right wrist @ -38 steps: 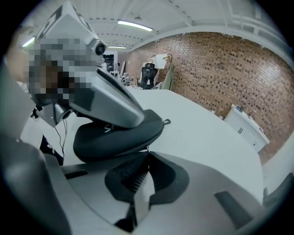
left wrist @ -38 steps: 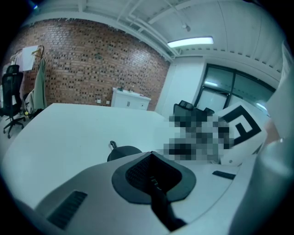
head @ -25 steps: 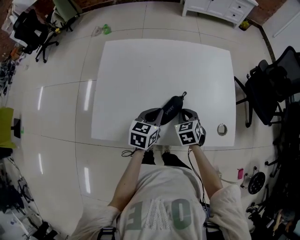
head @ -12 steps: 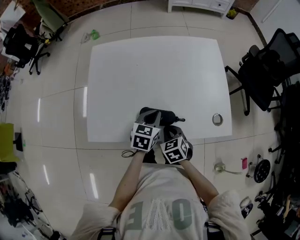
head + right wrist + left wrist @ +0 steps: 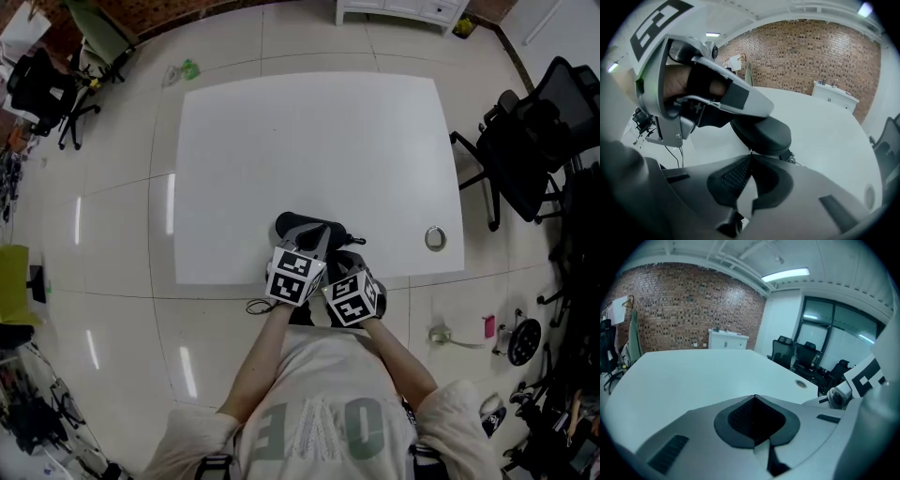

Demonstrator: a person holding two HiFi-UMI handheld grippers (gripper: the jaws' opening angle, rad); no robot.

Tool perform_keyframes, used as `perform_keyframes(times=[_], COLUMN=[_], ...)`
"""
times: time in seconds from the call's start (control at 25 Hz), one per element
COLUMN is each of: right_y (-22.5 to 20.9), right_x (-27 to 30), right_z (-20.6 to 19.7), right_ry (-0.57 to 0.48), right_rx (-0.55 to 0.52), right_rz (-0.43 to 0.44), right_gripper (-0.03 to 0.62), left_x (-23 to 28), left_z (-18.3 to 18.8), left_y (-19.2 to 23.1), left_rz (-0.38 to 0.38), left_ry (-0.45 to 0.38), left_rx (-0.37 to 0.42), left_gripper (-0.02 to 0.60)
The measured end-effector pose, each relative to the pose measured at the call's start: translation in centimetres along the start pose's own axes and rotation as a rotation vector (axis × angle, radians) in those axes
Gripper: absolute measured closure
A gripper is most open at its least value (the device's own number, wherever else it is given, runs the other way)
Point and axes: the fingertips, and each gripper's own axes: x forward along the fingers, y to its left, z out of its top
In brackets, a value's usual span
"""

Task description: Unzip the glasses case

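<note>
White table center frame. Round metal grommet set in its lower right. Black office chair at right edge, another chair upper left. White cabinet at top. Green item on floor upper left. Brick wall behind.

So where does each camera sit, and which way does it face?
Head view: on the person's head, facing steeply down at the white table and glasses case; arms and chest show.
Left gripper view: on the left tongs, facing across the table to a brick wall; no body shows.
Right gripper view: on the right tongs, facing the case; a hand shows.
Head and right gripper views share the case.
</note>
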Motion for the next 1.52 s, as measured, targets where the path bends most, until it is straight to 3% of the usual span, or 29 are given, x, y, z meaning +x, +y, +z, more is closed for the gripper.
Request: perform_keyframes(times=[0.24,0.48,1.04,1.28,1.4,1.52], right_y=[-3.3,-6.2,-8.8,-9.0,-8.4,-8.3], right_x=[-0.9,-0.9,1.8,3.5,3.7,3.7], right_z=[-1.2,-0.6,3.0,4.4,4.6,4.7], right_ry=[0.03,0.068,0.086,0.154,0.151,0.114], right_rx=[-0.037,-0.229,-0.65,-1.024,-1.016,-0.973], right_rz=[-0.057,-0.064,0.144,0.202,0.254,0.233], right_gripper=[0.594,0.594,0.594,0.594,0.594,0.594], left_x=[0.1,0.4,0.9,1.5,1.2,1.0], left_z=[-0.3,-0.1,0.4,0.7,0.7,0.7], left_y=[0.1,0.2,0.6,0.8,1.2,1.4], left_rz=[0.003,0.004,0.019,0.034,0.038,0.038], left_ry=[-0.001,-0.001,-0.007,0.012,0.014,0.01], left_rx=[-0.014,-0.052,-0.157,-0.145,-0.14,-0.14], left_gripper=[0.578,0.578,0.578,0.578,0.578,0.578])
